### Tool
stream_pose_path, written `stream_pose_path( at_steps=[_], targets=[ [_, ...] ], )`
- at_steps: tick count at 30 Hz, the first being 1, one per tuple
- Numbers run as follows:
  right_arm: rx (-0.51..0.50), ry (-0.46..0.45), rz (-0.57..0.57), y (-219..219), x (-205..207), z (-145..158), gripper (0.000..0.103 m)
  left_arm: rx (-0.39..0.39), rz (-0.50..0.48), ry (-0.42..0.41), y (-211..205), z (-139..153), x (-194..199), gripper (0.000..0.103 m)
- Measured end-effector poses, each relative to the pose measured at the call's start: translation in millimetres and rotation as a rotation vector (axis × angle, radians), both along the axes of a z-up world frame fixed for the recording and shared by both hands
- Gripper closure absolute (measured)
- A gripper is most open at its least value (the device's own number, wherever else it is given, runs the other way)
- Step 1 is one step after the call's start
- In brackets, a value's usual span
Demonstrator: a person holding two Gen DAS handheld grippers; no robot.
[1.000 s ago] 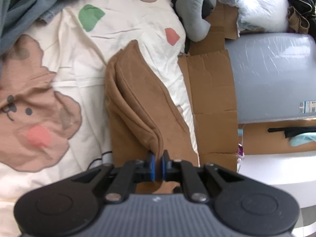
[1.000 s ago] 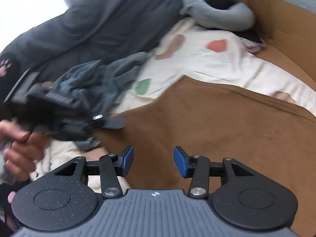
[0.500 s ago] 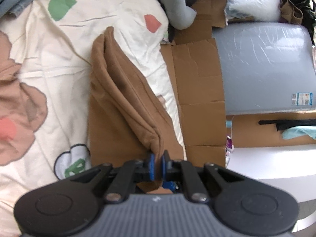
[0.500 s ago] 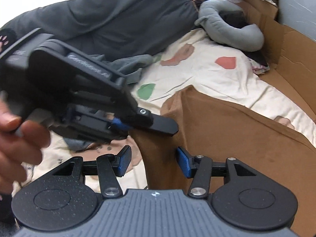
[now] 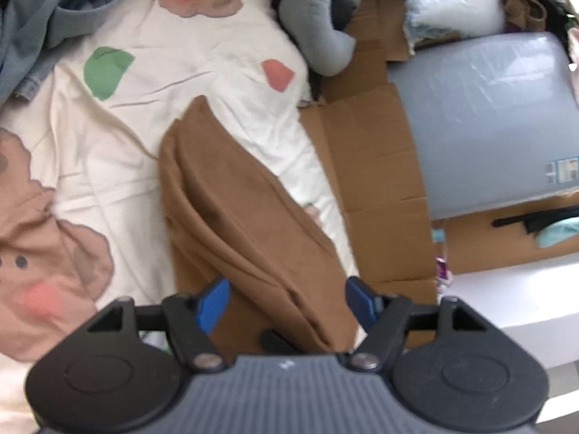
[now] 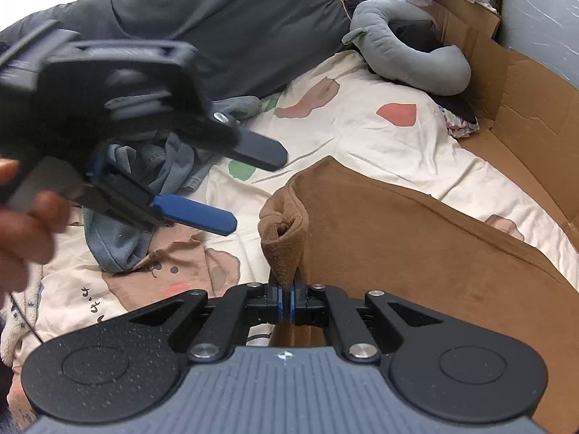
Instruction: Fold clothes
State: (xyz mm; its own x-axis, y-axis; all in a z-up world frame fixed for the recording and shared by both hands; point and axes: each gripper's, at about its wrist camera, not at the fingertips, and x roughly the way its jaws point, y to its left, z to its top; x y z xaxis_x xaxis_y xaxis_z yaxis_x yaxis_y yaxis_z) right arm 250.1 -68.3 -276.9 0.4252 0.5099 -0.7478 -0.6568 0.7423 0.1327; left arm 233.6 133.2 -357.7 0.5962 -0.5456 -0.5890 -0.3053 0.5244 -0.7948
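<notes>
1. One brown garment [image 6: 416, 253] lies folded lengthwise on the patterned bed sheet [image 6: 362, 137], its near corner pinched tight in the right gripper [image 6: 286, 302]
2. The left gripper [image 5: 286, 300] is opening, its fingers [image 5: 213, 302] wide apart above the cloth, gripping nothing
3. Likely risk: with only one small pinch holding, the layers could slide apart when lifted
4. Counted: two grippers, one grey-blue garment [image 6: 152, 166] heaped aside, one grey pillow [image 6: 409, 58]
</notes>
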Motion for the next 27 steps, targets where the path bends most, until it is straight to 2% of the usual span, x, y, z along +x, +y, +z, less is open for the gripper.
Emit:
stream_pose_path(
  at_steps=[4, 13, 17, 20, 27],
  targets=[
    [-0.002, -0.004, 0.018, 3.2, -2.9, -0.3, 0.101, 0.015, 0.020, 0.030, 9.6, -14.1, 16.2, 0.022],
    [0.007, 0.000, 0.044, 10.1, -8.8, -1.4, 0.101, 0.088, 0.041, 0.138, 28.8, -57.5, 49.0, 0.023],
    [0.009, 0.002, 0.051, 11.9, -10.4, -1.3, 0.102, 0.093, 0.055, 0.170, 39.8, -81.3, 65.6, 0.030],
    [0.010, 0.003, 0.054, 12.8, -11.3, -1.2, 0.102, 0.086, 0.071, 0.164, 49.5, -93.4, 78.7, 0.038],
    [0.014, 0.002, 0.053, 11.9, -11.1, -0.1, 0.102, 0.083, 0.049, 0.155, 59.9, -106.3, 104.5, 0.052]
  ],
)
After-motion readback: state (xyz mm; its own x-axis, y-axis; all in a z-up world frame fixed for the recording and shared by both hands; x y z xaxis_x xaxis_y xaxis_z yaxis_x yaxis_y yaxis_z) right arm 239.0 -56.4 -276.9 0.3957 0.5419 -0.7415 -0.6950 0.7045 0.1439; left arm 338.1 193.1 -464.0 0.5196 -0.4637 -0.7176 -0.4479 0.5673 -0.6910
